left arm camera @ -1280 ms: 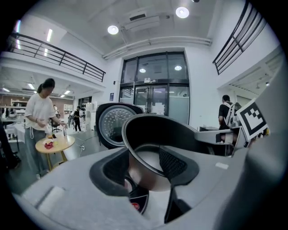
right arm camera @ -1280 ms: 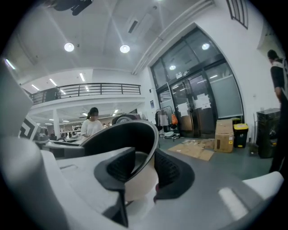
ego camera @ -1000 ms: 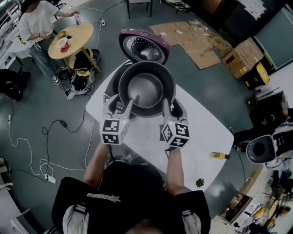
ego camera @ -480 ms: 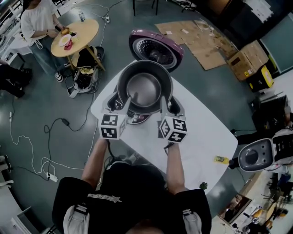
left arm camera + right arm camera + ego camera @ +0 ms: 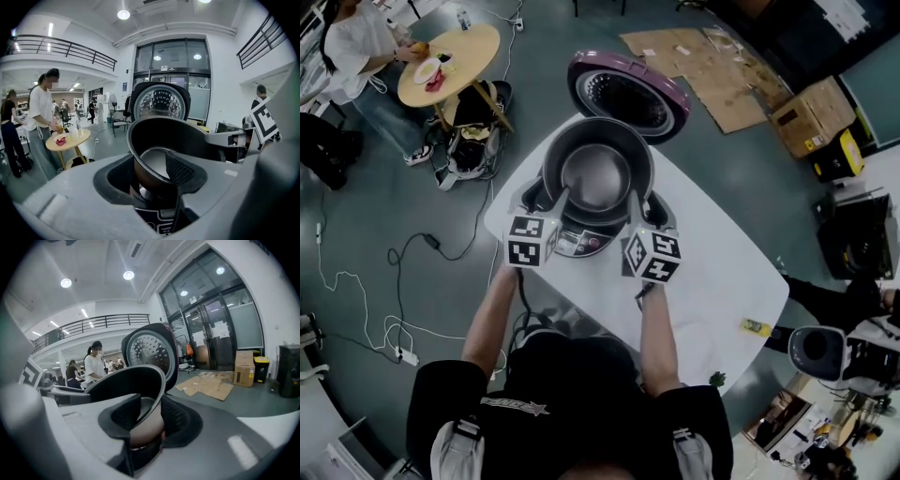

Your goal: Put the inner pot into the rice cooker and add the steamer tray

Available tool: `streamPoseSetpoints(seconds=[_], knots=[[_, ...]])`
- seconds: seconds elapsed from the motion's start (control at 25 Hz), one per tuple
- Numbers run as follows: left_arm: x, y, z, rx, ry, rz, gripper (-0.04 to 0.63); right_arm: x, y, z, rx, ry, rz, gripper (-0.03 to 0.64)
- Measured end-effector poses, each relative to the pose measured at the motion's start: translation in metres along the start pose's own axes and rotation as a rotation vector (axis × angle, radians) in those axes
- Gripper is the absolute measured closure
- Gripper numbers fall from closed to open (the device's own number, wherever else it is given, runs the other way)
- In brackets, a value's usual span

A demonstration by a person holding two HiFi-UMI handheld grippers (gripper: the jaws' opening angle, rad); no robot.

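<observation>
The inner pot (image 5: 598,173) hangs between both tools directly over the rice cooker (image 5: 581,242), mouth facing straight up and its round wall upright. Being circular, it has no long axis to speak of. Whether its base already rests in the cooker's well cannot be told. The left tool (image 5: 553,202) is clamped on the near-left part of the pot's rim; in the left gripper view one pad lies inside the dark pot (image 5: 178,136) and the other outside, with the wall pinched between them at the left tool (image 5: 154,171). The right tool (image 5: 636,202) grips the near-right part of the rim in the same way; its own view shows the thin edge of the pot (image 5: 126,380) running between the pads of the right tool (image 5: 150,416). The cooker stands at the counter's (image 5: 712,281) far-left corner, its control panel (image 5: 574,246) facing the near edge. Its purple lid (image 5: 628,94) is thrown back, open, out beyond the far edge. To the right of the cooker the white top runs wide toward the right edge. There a small yellow item (image 5: 756,327) lies just beside that edge, well apart from the pot. On the floor beyond the far edge lie flat sheets of cardboard (image 5: 703,66), and off to the far left stands a round wooden table (image 5: 450,61).
</observation>
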State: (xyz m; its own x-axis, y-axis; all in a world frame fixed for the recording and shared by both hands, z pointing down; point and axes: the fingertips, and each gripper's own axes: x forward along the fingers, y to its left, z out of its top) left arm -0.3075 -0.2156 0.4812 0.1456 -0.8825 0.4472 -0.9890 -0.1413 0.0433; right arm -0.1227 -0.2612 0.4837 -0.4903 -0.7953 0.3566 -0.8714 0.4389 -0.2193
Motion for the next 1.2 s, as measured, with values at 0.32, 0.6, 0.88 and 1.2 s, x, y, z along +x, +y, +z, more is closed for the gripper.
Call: streamPoseSetpoints(seconds=[0.32, 0.6, 0.88, 1.2], knots=[[0.016, 0.010, -0.025, -0.009, 0.080, 0.002, 0.373, 0.019, -0.002, -0.025, 0.021, 0.065, -0.001, 0.486], [0.032, 0.015, -0.039, 0.027, 0.154, 0.002, 0.371, 0.034, -0.007, -0.048, 0.063, 0.142, 0.004, 0.486], [0.048, 0.023, -0.045, 0.054, 0.252, -0.041, 0.370, 0.041, -0.007, -0.060, 0.150, 0.176, 0.019, 0.479], [0.056, 0.028, -0.058, 0.128, 0.335, 0.006, 0.370, 0.041, -0.005, -0.069, 0.144, 0.215, 0.023, 0.486]])
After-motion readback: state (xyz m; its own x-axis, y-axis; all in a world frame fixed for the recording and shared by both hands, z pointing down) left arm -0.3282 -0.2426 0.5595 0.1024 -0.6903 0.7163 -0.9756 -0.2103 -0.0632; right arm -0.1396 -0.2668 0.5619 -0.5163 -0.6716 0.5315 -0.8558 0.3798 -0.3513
